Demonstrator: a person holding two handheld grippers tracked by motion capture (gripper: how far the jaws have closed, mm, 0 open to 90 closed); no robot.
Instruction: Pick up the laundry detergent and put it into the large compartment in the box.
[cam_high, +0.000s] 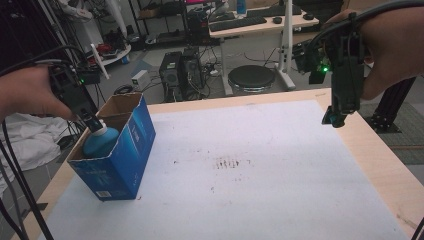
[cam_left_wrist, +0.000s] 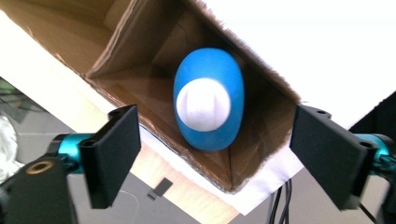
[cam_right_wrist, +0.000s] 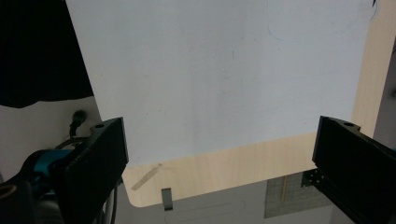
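A blue bottle (cam_high: 100, 141) with a white cap (cam_left_wrist: 202, 104) stands inside an open blue cardboard box (cam_high: 127, 150) at the table's left edge. My left gripper (cam_high: 93, 123) hovers right above the box's open top, its jaws wide apart on either side of the bottle, and it holds nothing. In the left gripper view the bottle (cam_left_wrist: 209, 99) sits deep in the box (cam_left_wrist: 261, 126) between the two fingers (cam_left_wrist: 114, 154). My right gripper (cam_high: 334, 118) hangs open above the table's far right corner, empty, with its fingers (cam_right_wrist: 95, 165) spread over the mat's edge.
A white mat (cam_high: 240, 170) covers most of the wooden table (cam_high: 385, 160). Faint dark marks (cam_high: 230, 162) dot the mat's middle. Beyond the far edge are a round stool (cam_high: 251, 78), computer cases (cam_high: 181, 70) and a desk with a keyboard.
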